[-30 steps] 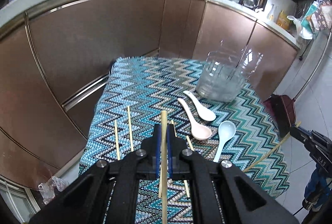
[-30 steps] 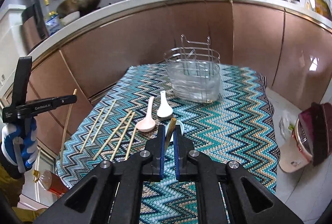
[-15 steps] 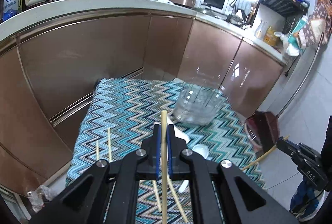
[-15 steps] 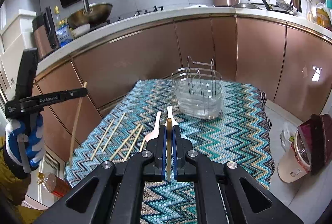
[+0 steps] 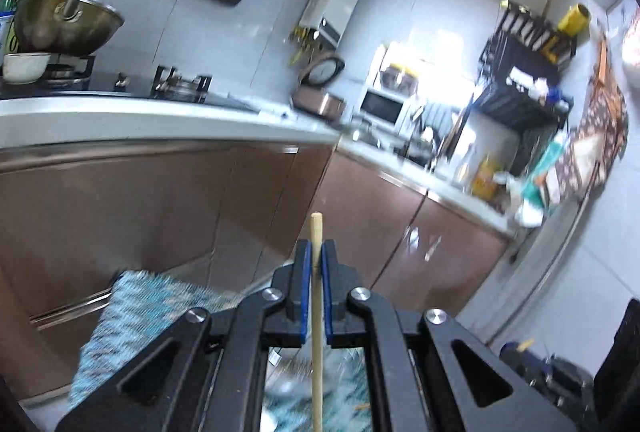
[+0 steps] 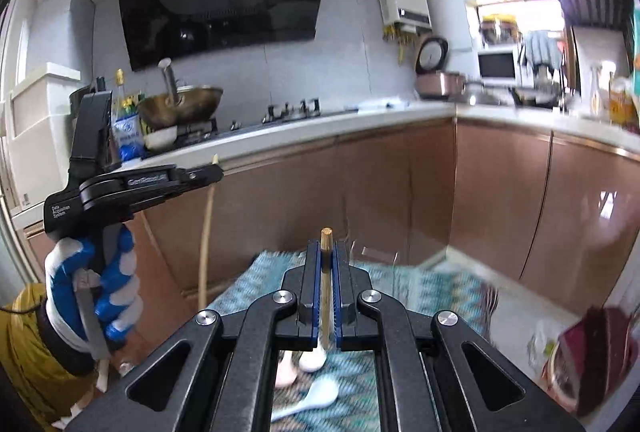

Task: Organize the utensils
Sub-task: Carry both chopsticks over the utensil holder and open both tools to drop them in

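Chopsticks are up off the bench now, one pinched tight in the left claw (image 5: 315, 264) and one in the right claw (image 6: 327, 264), both tilting skyward, ready for the clear holder (image 6: 384, 272).

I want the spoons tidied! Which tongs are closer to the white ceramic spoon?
Right. The right tongs hover above the white ceramic spoon; the left tongs are off to its left, farther away.
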`<state>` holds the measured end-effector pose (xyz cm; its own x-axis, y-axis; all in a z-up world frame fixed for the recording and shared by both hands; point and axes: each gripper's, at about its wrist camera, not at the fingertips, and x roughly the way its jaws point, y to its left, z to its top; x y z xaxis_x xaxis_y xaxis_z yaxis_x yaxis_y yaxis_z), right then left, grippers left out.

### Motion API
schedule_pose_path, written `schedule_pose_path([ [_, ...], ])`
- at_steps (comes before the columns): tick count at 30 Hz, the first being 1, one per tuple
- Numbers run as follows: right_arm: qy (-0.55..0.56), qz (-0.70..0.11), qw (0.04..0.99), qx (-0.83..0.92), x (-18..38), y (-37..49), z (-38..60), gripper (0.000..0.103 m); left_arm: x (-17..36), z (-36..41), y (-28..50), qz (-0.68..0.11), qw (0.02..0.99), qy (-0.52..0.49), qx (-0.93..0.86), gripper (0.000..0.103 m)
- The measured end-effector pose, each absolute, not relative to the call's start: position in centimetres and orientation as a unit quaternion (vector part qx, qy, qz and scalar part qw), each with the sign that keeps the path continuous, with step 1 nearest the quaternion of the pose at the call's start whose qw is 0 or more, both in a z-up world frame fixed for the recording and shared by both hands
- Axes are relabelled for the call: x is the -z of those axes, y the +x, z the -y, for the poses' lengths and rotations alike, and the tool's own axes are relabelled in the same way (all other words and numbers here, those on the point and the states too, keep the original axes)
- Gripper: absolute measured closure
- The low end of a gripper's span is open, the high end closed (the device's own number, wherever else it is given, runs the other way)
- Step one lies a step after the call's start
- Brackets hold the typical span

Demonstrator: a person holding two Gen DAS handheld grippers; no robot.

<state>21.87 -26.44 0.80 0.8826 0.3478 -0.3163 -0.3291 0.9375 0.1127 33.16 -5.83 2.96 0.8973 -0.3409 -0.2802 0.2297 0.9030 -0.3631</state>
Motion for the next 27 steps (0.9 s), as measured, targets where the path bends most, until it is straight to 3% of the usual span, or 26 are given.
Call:
schedule_pose_path([
  [7, 0.011, -0.171, 0.974, -0.151, -0.2, 28.1, 26.7, 0.098, -1.6, 9.5, 39.5, -0.132, 0.968, -0.166, 0.133, 0.098],
  [21, 0.024, -0.229, 0.964, -0.134, 8.1, 35.9, 27.0, 0.098, 9.5, 12.9, 45.2, -0.125, 0.981, -0.13, 0.078, 0.097],
  [26, 0.038, -0.241, 0.962, -0.119, 10.1, 35.7, 27.7, 0.096, 10.9, 12.6, 44.3, -0.136, 0.98, -0.124, 0.079, 0.072],
  [27, 0.043, -0.241, 0.963, -0.115, 10.3, 35.5, 28.0, 0.089, 10.7, 12.4, 43.7, -0.133, 0.98, -0.124, 0.078, 0.07],
])
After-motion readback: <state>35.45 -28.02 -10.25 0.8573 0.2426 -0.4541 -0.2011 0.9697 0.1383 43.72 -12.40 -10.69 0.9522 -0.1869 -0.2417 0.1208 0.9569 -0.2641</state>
